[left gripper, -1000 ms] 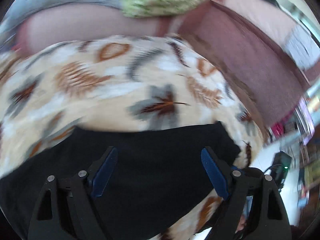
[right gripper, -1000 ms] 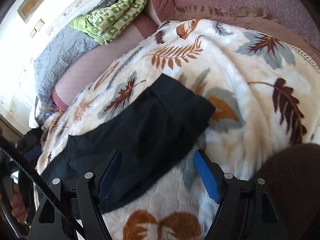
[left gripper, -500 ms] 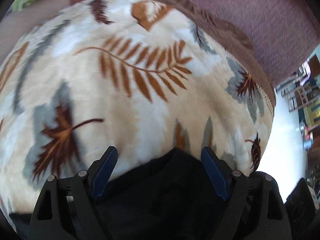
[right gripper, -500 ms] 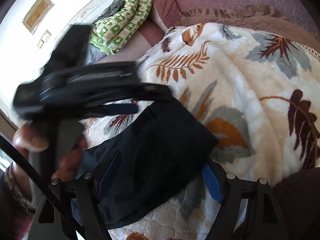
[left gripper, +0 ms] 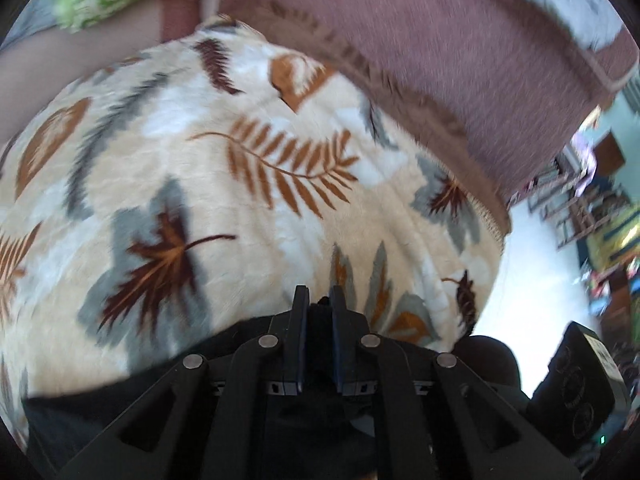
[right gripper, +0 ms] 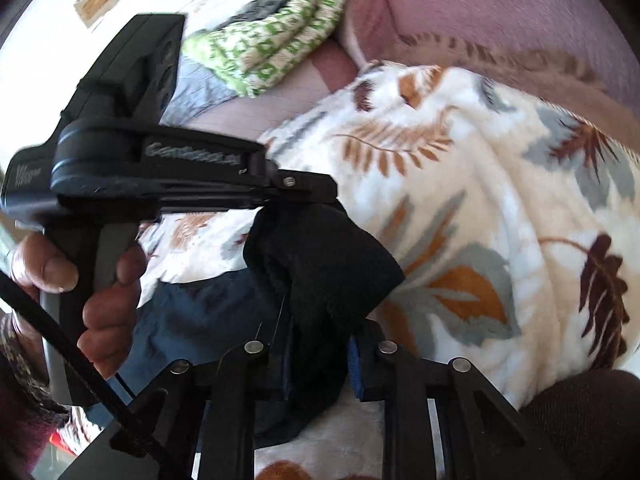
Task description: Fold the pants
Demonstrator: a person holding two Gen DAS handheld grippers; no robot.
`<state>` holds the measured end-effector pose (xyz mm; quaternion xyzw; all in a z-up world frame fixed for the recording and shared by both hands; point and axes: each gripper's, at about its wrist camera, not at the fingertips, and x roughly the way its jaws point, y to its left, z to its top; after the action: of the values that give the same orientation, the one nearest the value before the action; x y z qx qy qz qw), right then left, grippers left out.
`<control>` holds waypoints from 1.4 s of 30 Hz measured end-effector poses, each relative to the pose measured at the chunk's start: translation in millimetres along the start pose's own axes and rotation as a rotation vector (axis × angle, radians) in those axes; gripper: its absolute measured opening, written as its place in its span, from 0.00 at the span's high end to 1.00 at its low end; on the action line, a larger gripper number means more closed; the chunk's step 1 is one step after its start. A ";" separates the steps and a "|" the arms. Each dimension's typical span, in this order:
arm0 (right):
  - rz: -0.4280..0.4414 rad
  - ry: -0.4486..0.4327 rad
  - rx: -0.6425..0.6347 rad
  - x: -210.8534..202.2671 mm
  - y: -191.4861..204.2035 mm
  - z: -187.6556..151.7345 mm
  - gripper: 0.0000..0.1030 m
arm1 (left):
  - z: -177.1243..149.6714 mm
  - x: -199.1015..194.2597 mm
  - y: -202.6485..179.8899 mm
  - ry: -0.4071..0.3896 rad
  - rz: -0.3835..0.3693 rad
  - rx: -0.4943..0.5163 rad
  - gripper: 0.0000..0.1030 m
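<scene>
The black pants [right gripper: 332,276] lie on a leaf-print blanket [right gripper: 500,208] on a sofa. My left gripper [left gripper: 318,304] is shut on the far edge of the pants' end, and black cloth [left gripper: 120,404] trails to its left. In the right wrist view the left gripper [right gripper: 320,196] comes in from the left, held by a hand, and lifts that edge. My right gripper [right gripper: 320,360] is shut on the near edge of the same end of the pants. The end is bunched and raised between the two grippers.
The blanket [left gripper: 240,168] covers the seat. A maroon sofa back [left gripper: 460,52] runs behind it. A green patterned cloth [right gripper: 272,44] and a grey quilt [right gripper: 196,84] lie at the far left. A bright floor [left gripper: 532,288] with furniture shows to the right.
Both grippers have gone from open to shut on the end of the pants. The left gripper has moved in over that end, and the cloth has lifted and bunched.
</scene>
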<state>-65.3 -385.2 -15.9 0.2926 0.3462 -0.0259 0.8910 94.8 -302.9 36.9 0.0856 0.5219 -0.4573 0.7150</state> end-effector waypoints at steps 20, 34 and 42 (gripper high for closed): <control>0.220 0.251 -0.583 54.4 182.9 -68.9 0.64 | -165.6 -159.5 168.0 -0.371 0.118 -0.631 0.50; 0.320 0.319 -0.626 14.0 199.9 -63.8 0.46 | -297.1 -223.9 189.5 -0.509 0.244 -0.863 0.43; 0.168 0.328 -0.520 60.8 202.9 -32.9 0.61 | -312.0 -220.9 180.6 -0.487 0.258 -0.859 0.42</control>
<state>11.5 -190.0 28.4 0.0830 0.4550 0.1846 0.8672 12.4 111.3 17.4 -0.2614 0.4660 -0.1160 0.8373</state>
